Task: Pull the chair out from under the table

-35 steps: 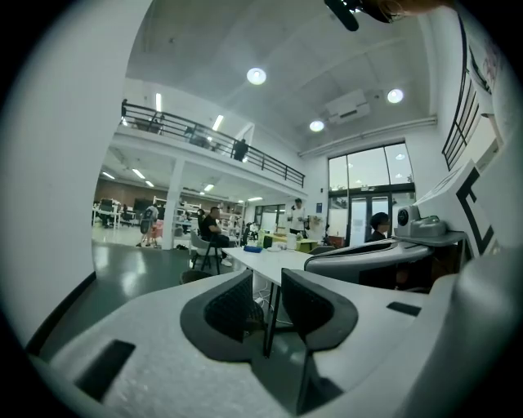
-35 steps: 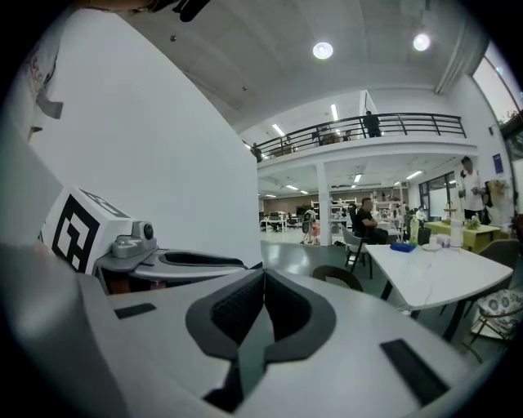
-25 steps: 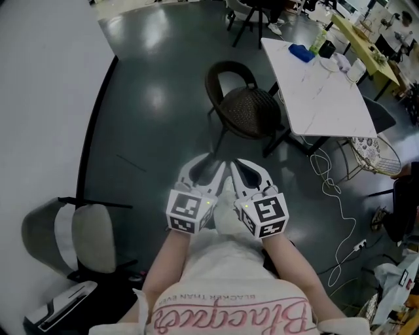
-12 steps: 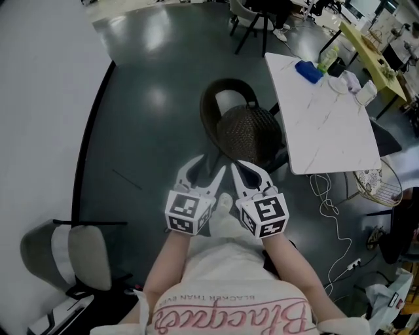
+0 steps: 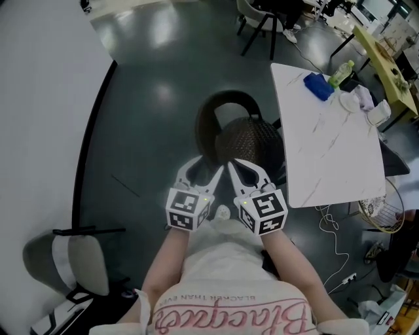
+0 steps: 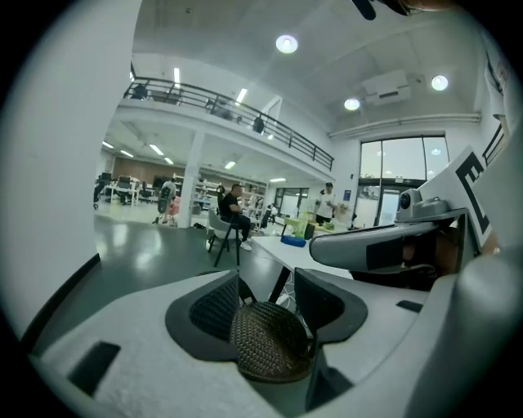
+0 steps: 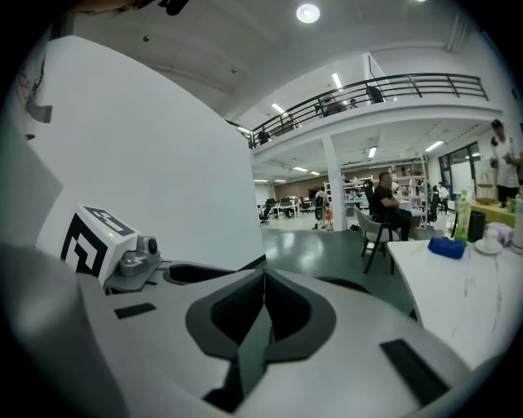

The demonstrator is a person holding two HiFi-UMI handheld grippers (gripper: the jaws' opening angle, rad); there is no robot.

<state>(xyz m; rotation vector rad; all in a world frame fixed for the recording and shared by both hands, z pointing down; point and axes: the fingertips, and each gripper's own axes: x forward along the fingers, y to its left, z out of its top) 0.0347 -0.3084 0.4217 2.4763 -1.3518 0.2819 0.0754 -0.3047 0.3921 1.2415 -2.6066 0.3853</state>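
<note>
A glossy dark grey floor (image 5: 150, 124) runs beside a white wall (image 5: 39, 131); further off stand a railed mezzanine (image 6: 233, 110), round ceiling lights (image 6: 286, 43) and tall windows (image 6: 404, 171).

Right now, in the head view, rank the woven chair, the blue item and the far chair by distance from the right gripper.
1. Woven chair, just ahead of the right gripper.
2. Blue item, on the table's far end.
3. Far chair, at the top edge.
</note>
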